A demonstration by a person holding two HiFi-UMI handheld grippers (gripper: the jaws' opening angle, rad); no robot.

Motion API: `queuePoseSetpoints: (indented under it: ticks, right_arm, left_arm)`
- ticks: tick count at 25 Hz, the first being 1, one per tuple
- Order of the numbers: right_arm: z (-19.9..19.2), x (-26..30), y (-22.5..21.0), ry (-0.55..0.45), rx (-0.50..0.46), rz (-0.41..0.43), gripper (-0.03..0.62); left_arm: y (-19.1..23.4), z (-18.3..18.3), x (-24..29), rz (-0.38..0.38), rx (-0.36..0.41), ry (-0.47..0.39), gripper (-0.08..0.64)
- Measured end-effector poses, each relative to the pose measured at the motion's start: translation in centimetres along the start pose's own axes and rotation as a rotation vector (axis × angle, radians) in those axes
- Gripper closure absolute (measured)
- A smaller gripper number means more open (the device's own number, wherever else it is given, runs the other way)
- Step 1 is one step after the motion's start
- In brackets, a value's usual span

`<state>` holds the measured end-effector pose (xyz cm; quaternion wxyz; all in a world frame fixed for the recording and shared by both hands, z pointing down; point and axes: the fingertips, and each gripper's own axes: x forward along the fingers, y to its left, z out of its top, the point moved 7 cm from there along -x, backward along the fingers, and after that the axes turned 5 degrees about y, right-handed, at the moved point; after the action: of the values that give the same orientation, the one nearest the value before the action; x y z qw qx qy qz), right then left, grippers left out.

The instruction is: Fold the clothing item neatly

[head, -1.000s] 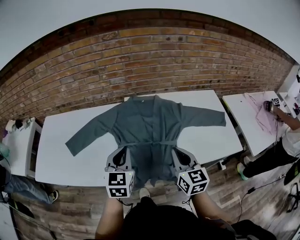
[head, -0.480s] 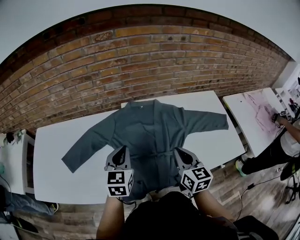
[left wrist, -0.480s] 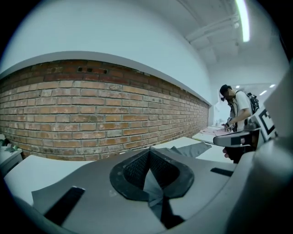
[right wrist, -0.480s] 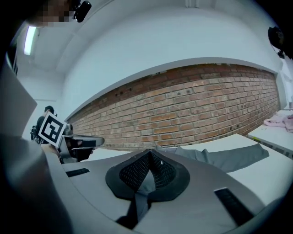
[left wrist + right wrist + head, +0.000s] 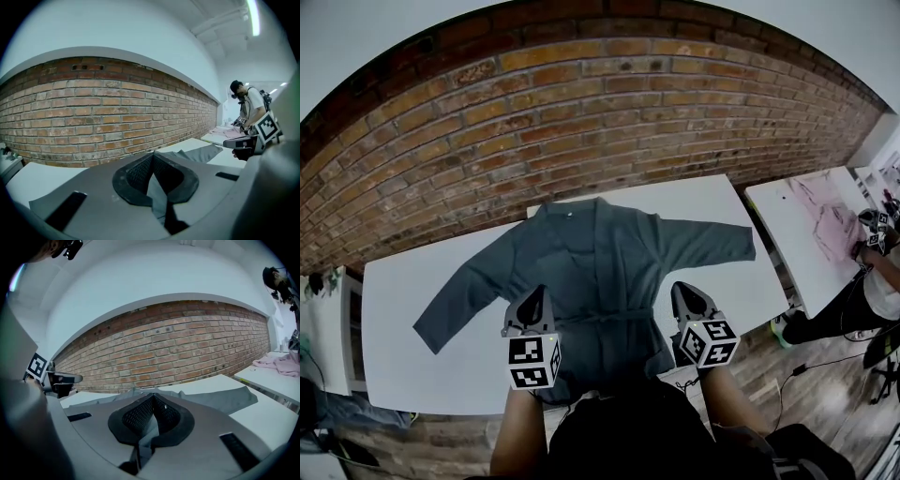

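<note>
A slate-grey robe (image 5: 591,262) of soft matte cloth lies face up on the smooth white bench (image 5: 403,319). Its collar points to the bench's far edge, both sleeves are spread in a broad T, and a thin belt crosses the waist. The left tool (image 5: 533,298) is closed tight on the cloth near the bench's front edge, left of the belt. In the left gripper view a creased strip of grey fabric (image 5: 158,199) is squeezed between the ribbed black pads. The right tool (image 5: 686,294) is likewise clamped on the cloth near the front edge, with a crumpled fold (image 5: 146,434) pinched in its pads. Rough red brick wall (image 5: 581,122) stands behind the bench. The hem at the front edge is hidden by the tools and the person's body, so I cannot tell how it hangs.
</note>
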<state>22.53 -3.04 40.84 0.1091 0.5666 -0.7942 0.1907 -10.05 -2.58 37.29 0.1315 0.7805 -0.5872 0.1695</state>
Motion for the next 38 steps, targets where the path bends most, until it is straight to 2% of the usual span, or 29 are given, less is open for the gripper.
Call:
queuePoseSetpoints:
  ticks: [5,11,14,17,19,24,28,31,38]
  right_arm:
    - [1.0,0.8,-6.4,0.024,-0.004,-0.080,0.591]
    - [2.3,1.3,-15.5,0.022,0.044,-0.230,0.591]
    - [2.0,1.4,-20.3,0.058,0.035,-0.310,0.591]
    - [1.6,2.0,-25.7,0.096,0.071,-0.387,0.591]
    - [1.4,3.0,-29.1,0.131,0.079,-0.428,0.591]
    - [0.1,5.3,-35.0,0.256,0.027,-0.460,0.588]
    - [-1.6,7.0,-38.0,0.379,0.020,-0.436,0.535]
    - [-2.3,8.2,-40.0,0.440,0.052,-0.428,0.516]
    - [-4.0,9.6,-42.3,0.501,0.167,-0.411,0.515]
  left_arm:
    - [-2.9,1.7,3.6,-0.023,0.009,0.007,0.561]
    - [-7.2,2.9,7.9,-0.086,0.046,0.030,0.561]
    - [-8.8,3.2,9.5,-0.115,0.050,0.056,0.561]
    - [-10.3,3.8,10.7,-0.142,0.024,0.075,0.561]
    - [-11.3,4.3,11.3,-0.140,0.046,0.075,0.561]
    - [-12.9,4.4,12.1,-0.110,0.109,0.087,0.561]
    - [-12.8,4.1,12.1,-0.078,0.108,0.110,0.561]
    - [-12.7,4.0,12.3,-0.061,0.103,0.122,0.561]
    - [-13.4,3.3,13.0,-0.063,0.122,0.158,0.561]
